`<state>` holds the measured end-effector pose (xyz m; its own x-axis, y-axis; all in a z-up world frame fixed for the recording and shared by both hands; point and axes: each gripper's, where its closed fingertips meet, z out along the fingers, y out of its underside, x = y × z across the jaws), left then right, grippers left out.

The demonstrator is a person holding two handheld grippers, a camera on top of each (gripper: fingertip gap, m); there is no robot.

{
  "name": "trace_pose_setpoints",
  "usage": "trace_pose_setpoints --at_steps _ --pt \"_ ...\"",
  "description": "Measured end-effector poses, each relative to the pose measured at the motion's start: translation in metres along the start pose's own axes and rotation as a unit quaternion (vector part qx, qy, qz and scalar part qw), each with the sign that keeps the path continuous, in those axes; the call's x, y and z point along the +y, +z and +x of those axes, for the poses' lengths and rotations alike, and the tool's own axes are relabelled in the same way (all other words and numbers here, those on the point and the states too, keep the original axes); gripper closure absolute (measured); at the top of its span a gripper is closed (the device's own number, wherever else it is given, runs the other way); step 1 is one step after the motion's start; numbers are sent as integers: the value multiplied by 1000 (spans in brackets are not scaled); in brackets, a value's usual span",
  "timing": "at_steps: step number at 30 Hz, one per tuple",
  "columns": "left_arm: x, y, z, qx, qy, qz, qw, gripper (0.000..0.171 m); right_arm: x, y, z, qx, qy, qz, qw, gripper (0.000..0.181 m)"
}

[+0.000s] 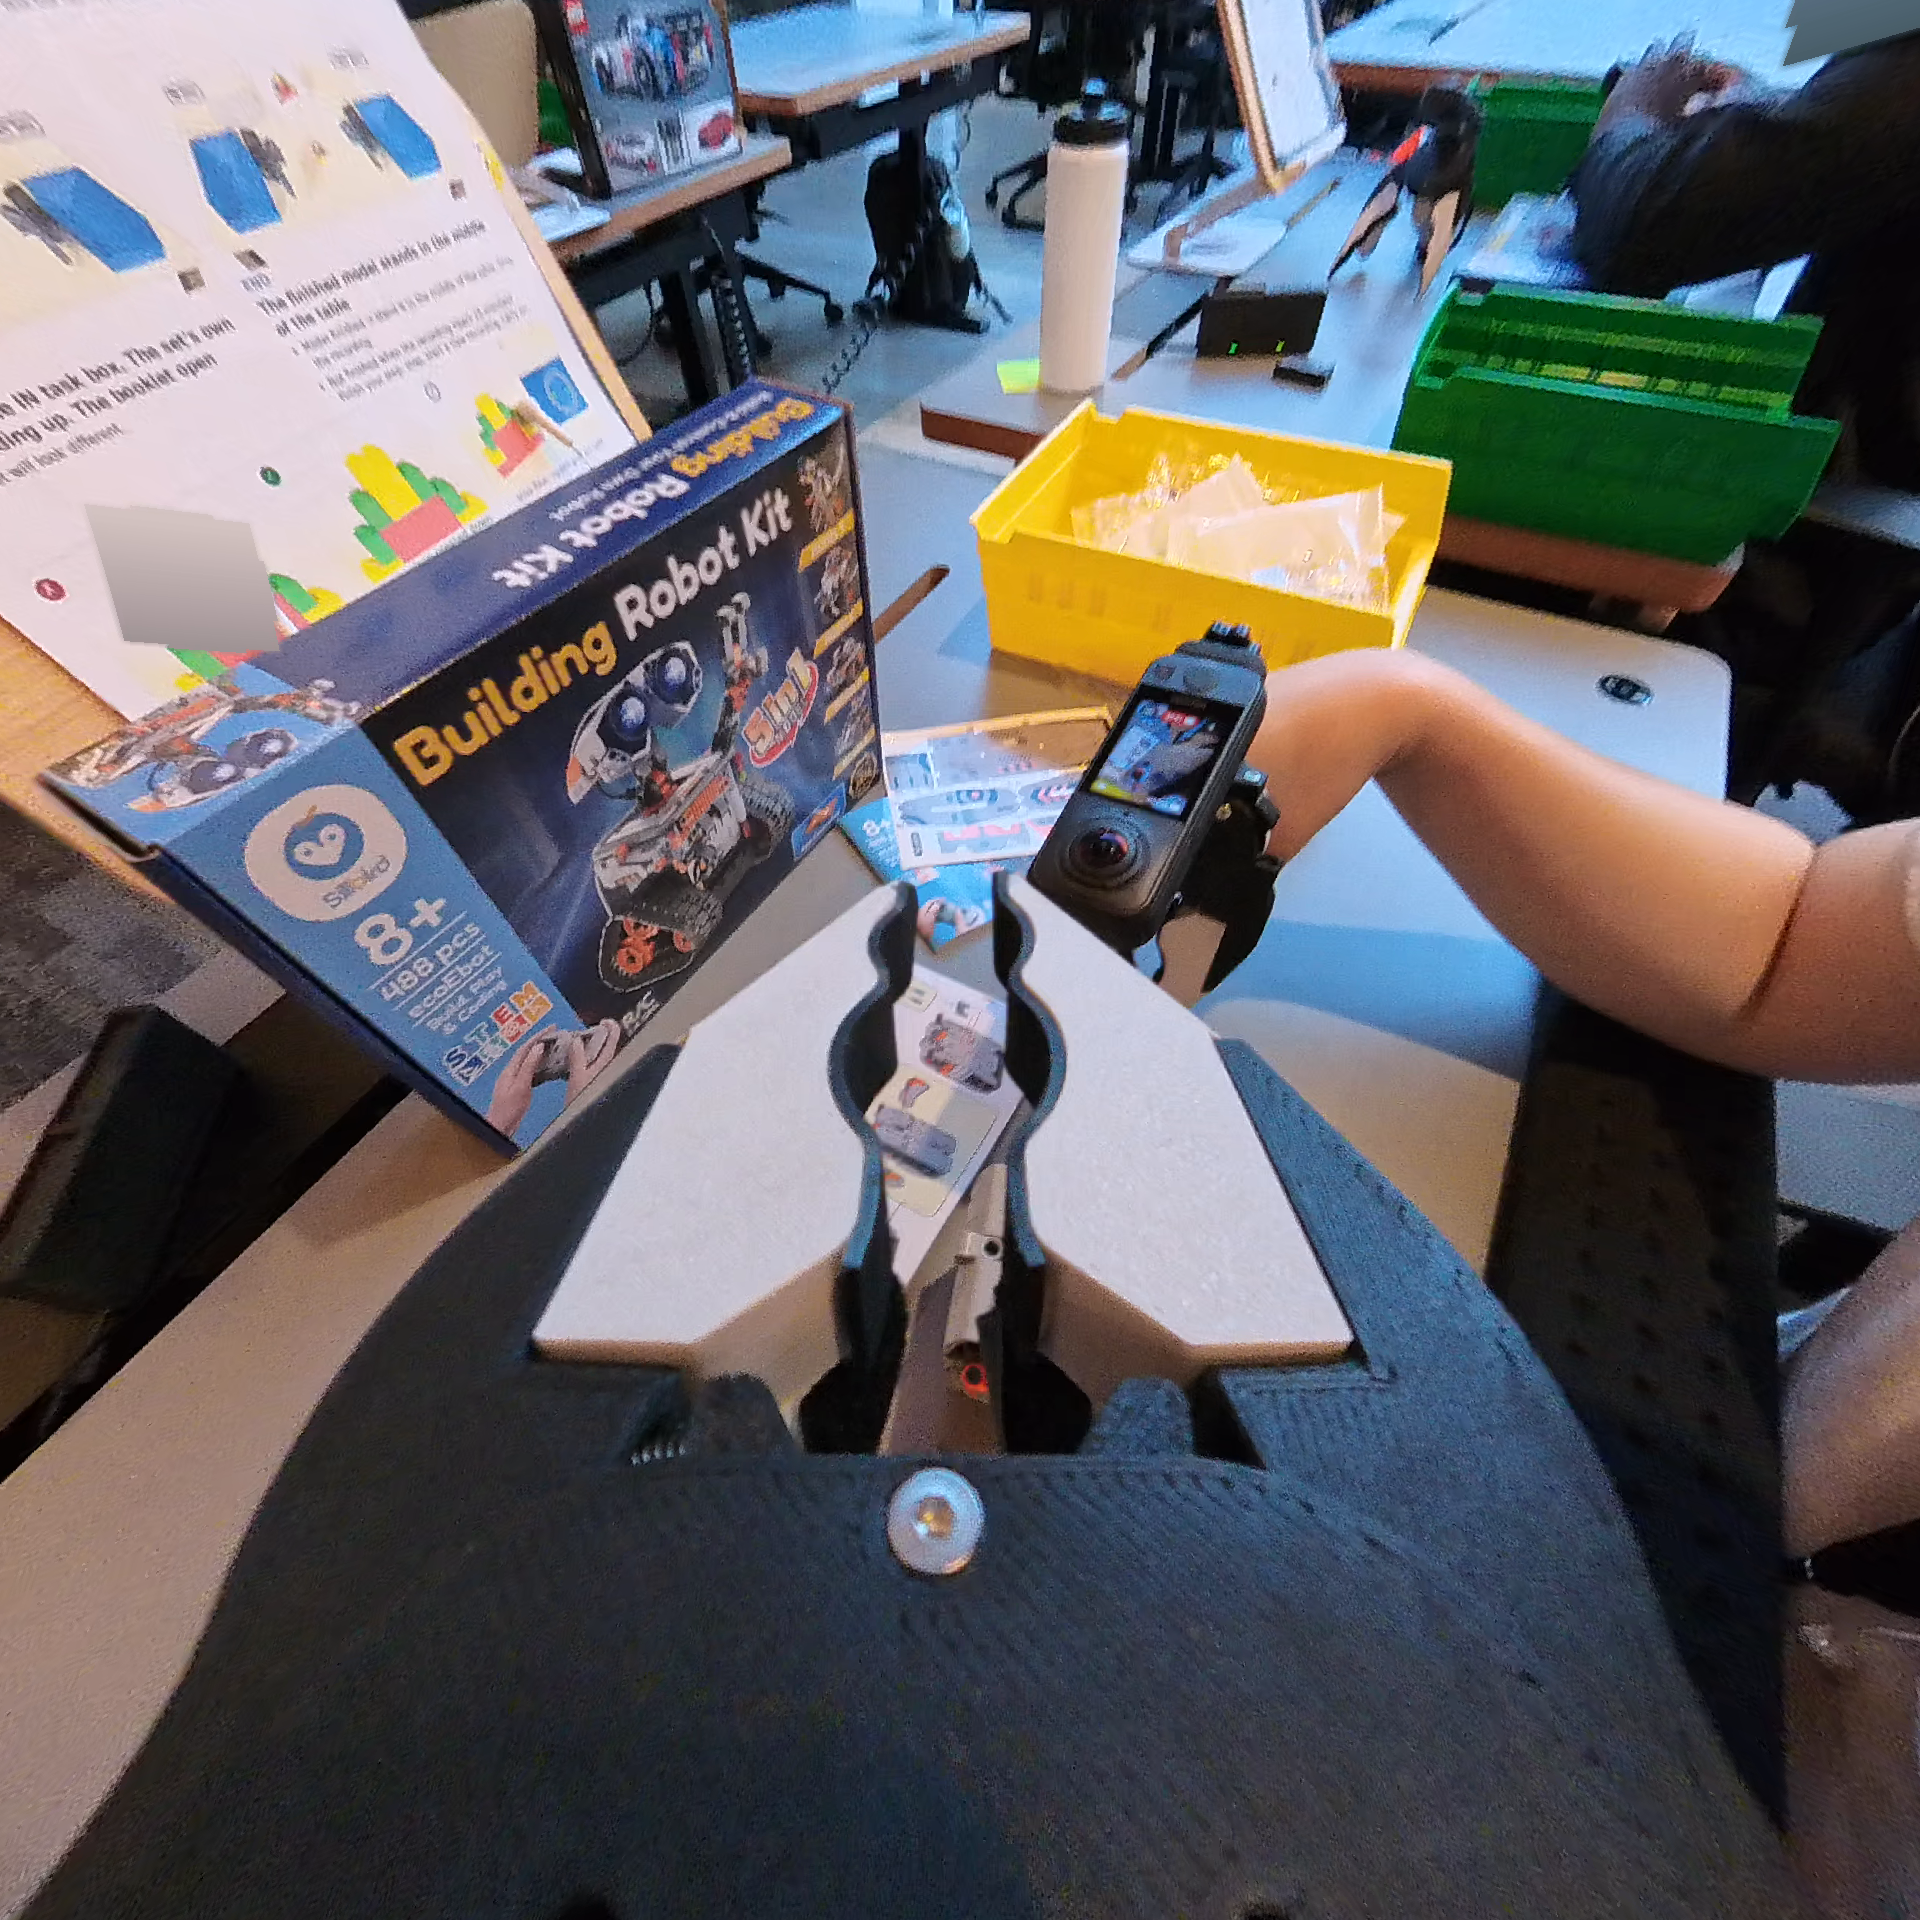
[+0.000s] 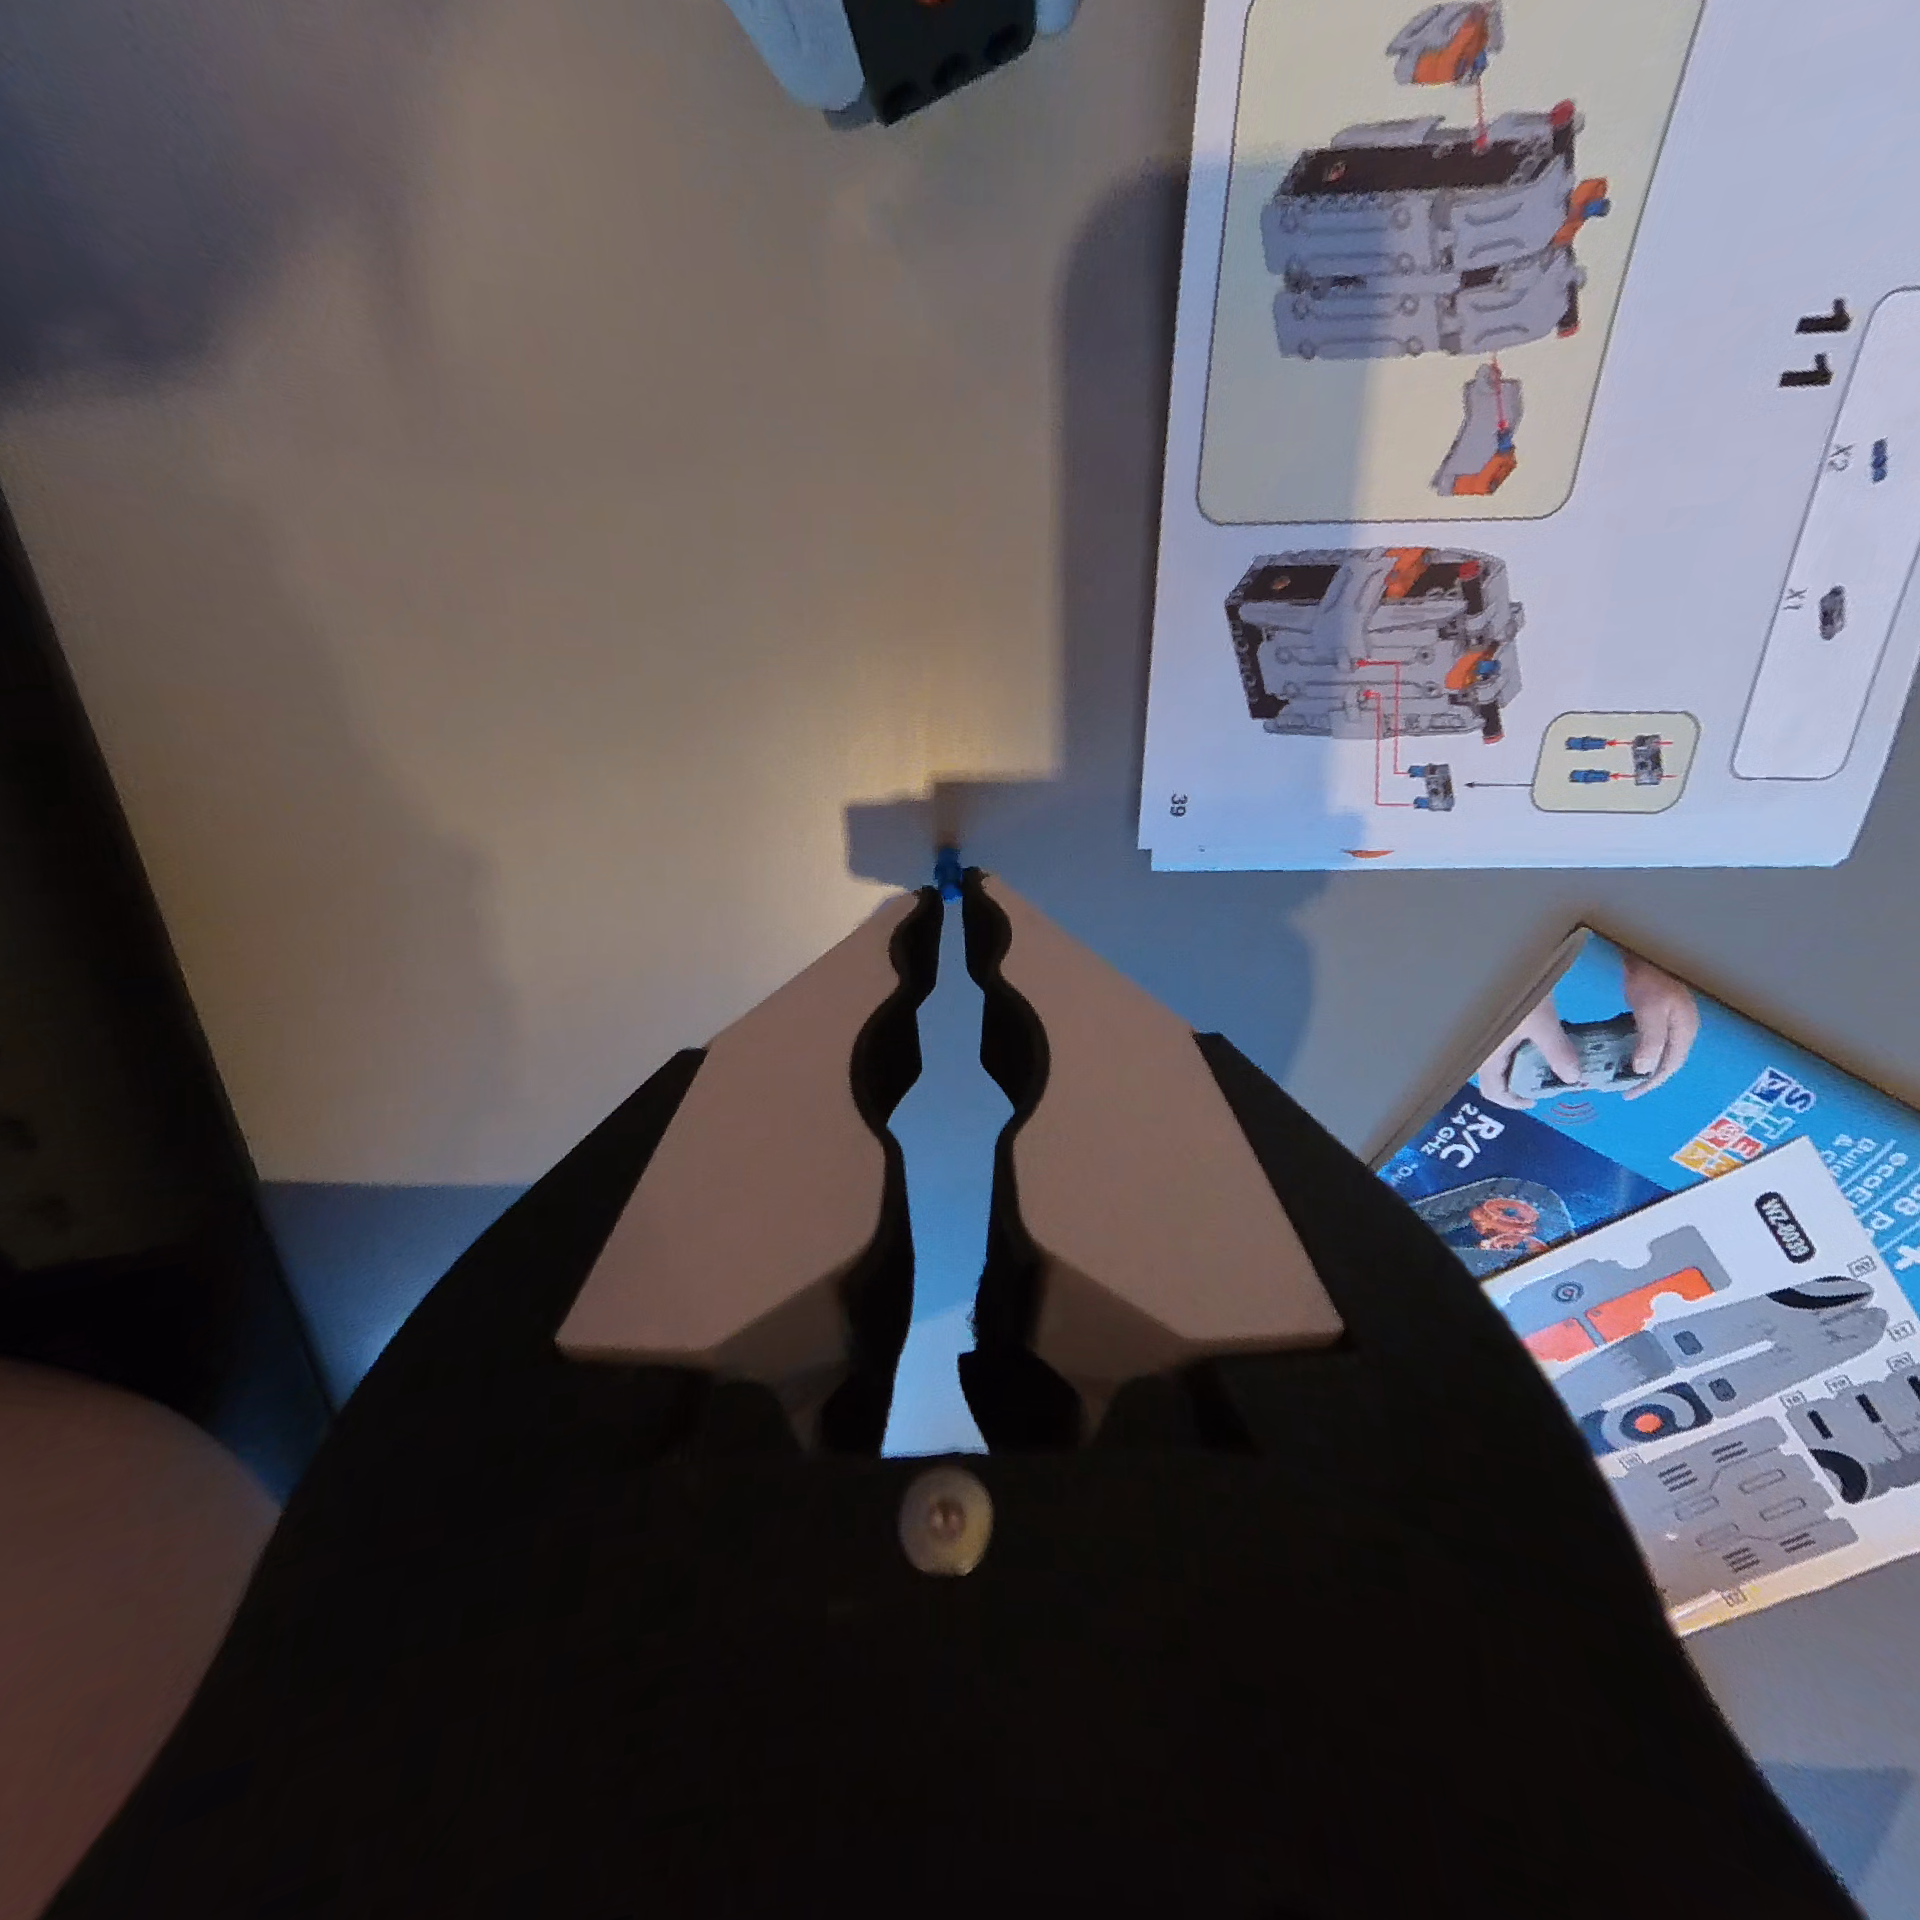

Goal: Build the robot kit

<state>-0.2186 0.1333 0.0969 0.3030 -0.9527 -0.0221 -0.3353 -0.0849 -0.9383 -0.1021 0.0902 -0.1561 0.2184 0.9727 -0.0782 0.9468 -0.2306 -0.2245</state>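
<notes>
My right gripper [image 2: 948, 891] is shut on a small blue pin [image 2: 947, 869], held at the very tips just above the beige table [image 2: 571, 623]. It also shows in the left wrist view [image 1: 1210, 956], pointing down beside the open instruction booklet [image 2: 1455, 436]. A grey and black block assembly [image 2: 904, 52] sits at the top edge of the right wrist view. My left gripper [image 1: 951, 899] hovers over the booklet [image 1: 951, 1060] with its jaws a narrow gap apart and nothing between the tips. A grey part [image 1: 971, 1288] shows through the gap, low down.
A blue robot kit box [image 1: 520, 790] leans at the left, in front of a propped printed sheet [image 1: 260, 291]. A sticker sheet [image 2: 1714, 1403] lies on a blue booklet [image 2: 1621, 1122]. Behind are a yellow bin of bags [image 1: 1049, 582], green bins [image 1: 1610, 416] and a white bottle [image 1: 1081, 249]. The gap from one gripper's tips to the other's is roughly 30 cm.
</notes>
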Motion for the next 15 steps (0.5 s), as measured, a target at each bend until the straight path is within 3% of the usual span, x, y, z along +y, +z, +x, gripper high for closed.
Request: trace_pose_setpoints --at_steps 15 --pt "7 7 0 1 5 -20 1000 157 0 4 -3 8 -9 -24 1000 175"
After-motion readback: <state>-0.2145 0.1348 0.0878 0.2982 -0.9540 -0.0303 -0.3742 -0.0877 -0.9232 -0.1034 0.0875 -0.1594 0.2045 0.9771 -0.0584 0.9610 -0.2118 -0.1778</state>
